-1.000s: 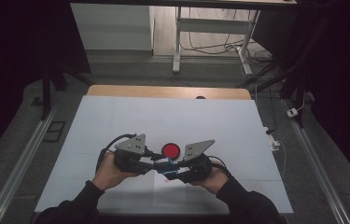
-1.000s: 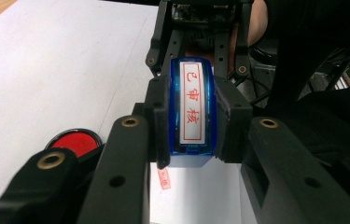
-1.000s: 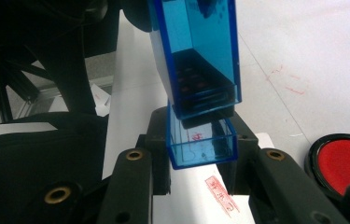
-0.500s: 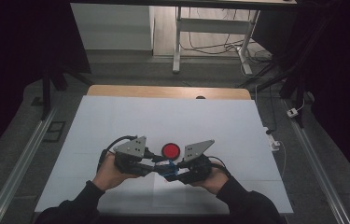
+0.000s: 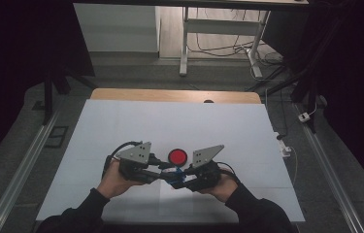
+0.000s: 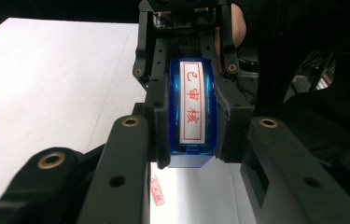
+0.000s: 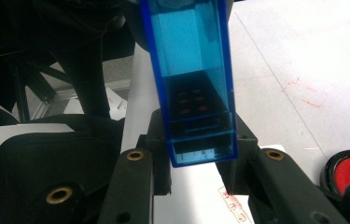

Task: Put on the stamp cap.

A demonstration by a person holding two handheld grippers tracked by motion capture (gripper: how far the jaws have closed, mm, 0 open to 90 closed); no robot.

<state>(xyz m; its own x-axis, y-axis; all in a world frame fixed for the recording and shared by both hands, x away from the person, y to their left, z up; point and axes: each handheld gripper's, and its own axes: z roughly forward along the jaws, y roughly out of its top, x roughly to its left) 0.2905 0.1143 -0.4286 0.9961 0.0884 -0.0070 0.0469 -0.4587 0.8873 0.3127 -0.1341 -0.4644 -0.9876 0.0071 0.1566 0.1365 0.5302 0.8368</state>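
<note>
Red-lettered label of blue stamp legible between left tool pads.

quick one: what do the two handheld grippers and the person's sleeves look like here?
Both grippers, left gripper and right gripper, are black, each topped by a grey three-cornered plate with small holes. The jaws are black linked bars with brass-coloured pivot bushings. A black cable loops from the left one. The sleeves are dark and long.
</note>
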